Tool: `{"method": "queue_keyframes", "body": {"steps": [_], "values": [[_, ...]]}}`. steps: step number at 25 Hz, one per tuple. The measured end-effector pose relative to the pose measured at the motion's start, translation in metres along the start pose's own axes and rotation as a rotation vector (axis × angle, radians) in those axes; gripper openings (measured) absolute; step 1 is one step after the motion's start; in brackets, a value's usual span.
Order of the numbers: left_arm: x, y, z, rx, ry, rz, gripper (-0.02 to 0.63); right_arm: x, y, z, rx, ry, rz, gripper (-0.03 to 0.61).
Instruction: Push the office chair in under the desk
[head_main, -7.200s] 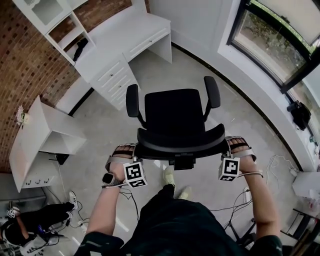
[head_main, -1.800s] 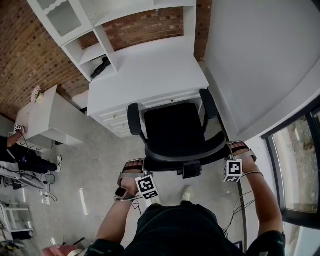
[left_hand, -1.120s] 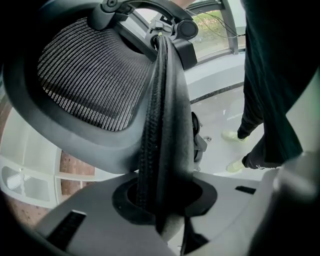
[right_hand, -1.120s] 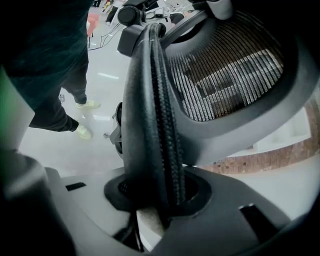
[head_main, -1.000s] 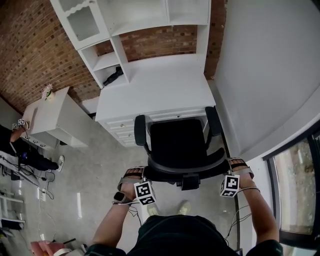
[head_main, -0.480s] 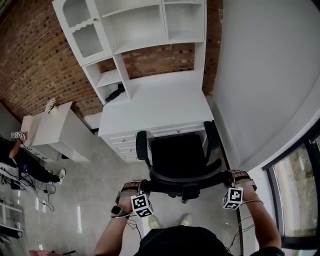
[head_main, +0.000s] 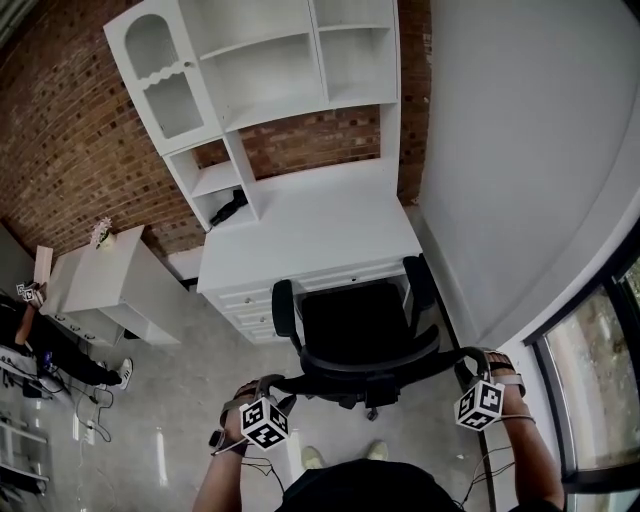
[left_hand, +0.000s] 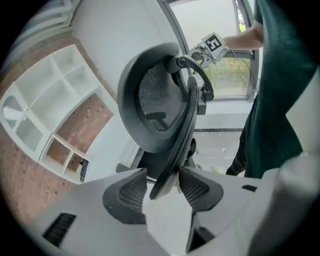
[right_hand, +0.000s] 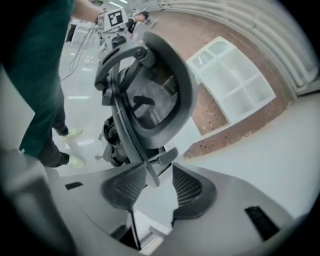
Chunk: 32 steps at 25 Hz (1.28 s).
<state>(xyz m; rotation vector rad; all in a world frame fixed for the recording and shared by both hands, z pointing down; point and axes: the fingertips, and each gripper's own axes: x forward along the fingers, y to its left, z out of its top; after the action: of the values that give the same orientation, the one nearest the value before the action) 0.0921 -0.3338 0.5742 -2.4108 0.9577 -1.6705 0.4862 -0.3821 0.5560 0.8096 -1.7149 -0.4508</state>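
Observation:
The black office chair (head_main: 358, 328) stands with its seat front under the white desk (head_main: 310, 230), its armrests at the desk's front edge. My left gripper (head_main: 276, 404) is at the left end of the curved backrest (left_hand: 155, 100). The backrest's edge lies between the left gripper's (left_hand: 162, 182) spread pads with gaps showing. My right gripper (head_main: 470, 372) is at the backrest's right end. Its (right_hand: 159, 182) jaws are closing, with the backrest rim (right_hand: 150, 95) between them, near the left pad and clear of the right one.
A white hutch (head_main: 260, 70) with shelves rises over the desk against a brick wall; a dark object (head_main: 230, 208) lies on a low shelf. A white side cabinet (head_main: 110, 275) stands left, a person (head_main: 30, 335) beyond it. A white wall and window (head_main: 610, 400) close the right.
The chair has rolled forward until its seat went under the desk. Both grippers have slid back a little from the backrest, and their jaws stand wider than before.

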Motion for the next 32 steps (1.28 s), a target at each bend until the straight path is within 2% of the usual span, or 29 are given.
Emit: {"method": "queue_keyframes", "body": {"steps": [2,3,4,8,15,18,21,25,32], "values": [[-0.013,0.009,0.006,-0.064,-0.059,0.012,0.199,-0.015,-0.013,0.012,0.099,-0.038,-0.019,0.143],[-0.020,0.015,0.011,-0.110,-0.102,0.022,0.170,-0.022,-0.019,0.019,0.151,-0.058,-0.031,0.140],[-0.027,0.022,0.017,-0.166,-0.153,0.030,0.127,-0.030,-0.026,0.025,0.201,-0.078,-0.043,0.135],[-0.049,0.051,0.040,-0.400,-0.362,0.037,0.083,-0.054,-0.045,0.046,0.356,-0.140,-0.080,0.117],[-0.102,0.096,0.082,-0.632,-0.623,0.099,0.039,-0.090,-0.084,0.089,0.547,-0.317,-0.097,0.081],[-0.125,0.110,0.107,-0.690,-0.718,0.122,0.020,-0.105,-0.110,0.112,0.665,-0.439,-0.109,0.049],[-0.139,0.116,0.128,-0.715,-0.766,0.150,0.011,-0.112,-0.127,0.132,0.751,-0.526,-0.115,0.023],[-0.147,0.125,0.144,-0.721,-0.780,0.187,0.008,-0.116,-0.140,0.156,0.784,-0.599,-0.125,0.015],[-0.163,0.142,0.146,-0.802,-0.826,0.236,0.008,-0.121,-0.151,0.181,0.822,-0.670,-0.130,0.012]]}}
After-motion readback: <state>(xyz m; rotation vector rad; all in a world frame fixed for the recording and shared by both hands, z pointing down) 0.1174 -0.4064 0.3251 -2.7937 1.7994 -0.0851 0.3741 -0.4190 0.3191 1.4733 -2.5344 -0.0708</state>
